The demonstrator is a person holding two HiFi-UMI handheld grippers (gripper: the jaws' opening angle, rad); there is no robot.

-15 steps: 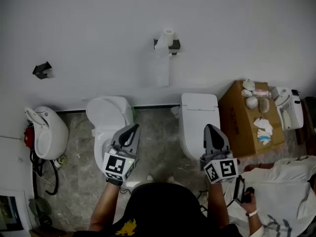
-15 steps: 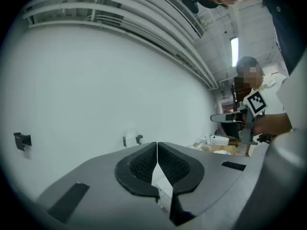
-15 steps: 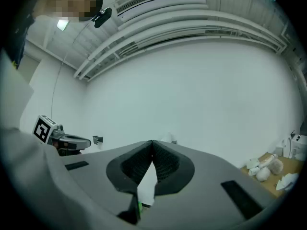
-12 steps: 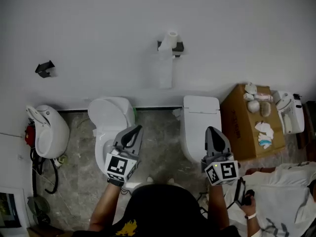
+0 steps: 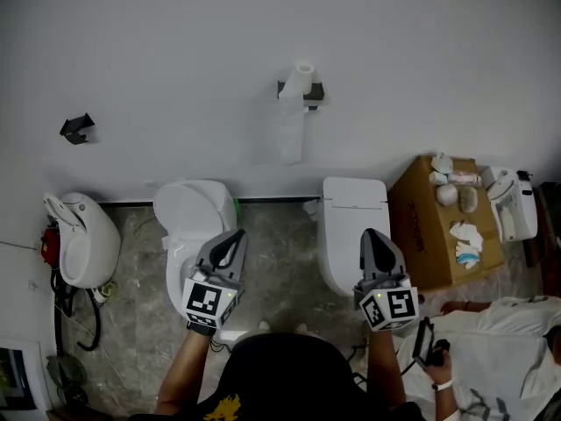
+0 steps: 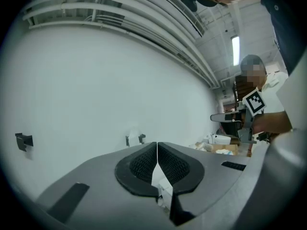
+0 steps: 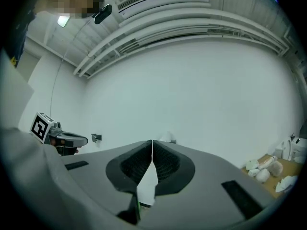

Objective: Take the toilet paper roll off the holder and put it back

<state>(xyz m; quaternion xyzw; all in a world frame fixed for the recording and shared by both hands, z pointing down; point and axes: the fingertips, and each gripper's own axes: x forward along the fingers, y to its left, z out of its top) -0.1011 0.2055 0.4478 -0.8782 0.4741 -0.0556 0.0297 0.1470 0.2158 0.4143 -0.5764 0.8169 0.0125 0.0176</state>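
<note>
Both tools are pressed together and hold nothing: your left tool [image 5: 235, 238] and your right tool [image 5: 372, 237] point level toward the wall, side by side and well short of it. In the left gripper view the left tool's [image 6: 157, 145] ribbed pads meet along one seam with nothing between them, and the right gripper view shows the same for the right tool [image 7: 152, 143]. Ahead of you a plain white wall [image 5: 175, 60] fills most of the head view. At its foot stand two white toilets, one [image 5: 195, 202] in front of your left tool and one [image 5: 353, 202] in front of your right. High on the wall, above the gap between them, sits the small dark holder [image 5: 314, 92], with the toilet paper roll [image 5: 301, 75] on it and a loose tail of paper [image 5: 291, 134] hanging straight down. The roll lies forward and upward from both tools, about midway between them, so neither hand looks clearly nearer. Its open end appears to face upward, which suggests its long axis runs up along the wall, though it is too small to be sure. The roll is not yet off the holder; reaching it calls for a move forward and up.
</note>
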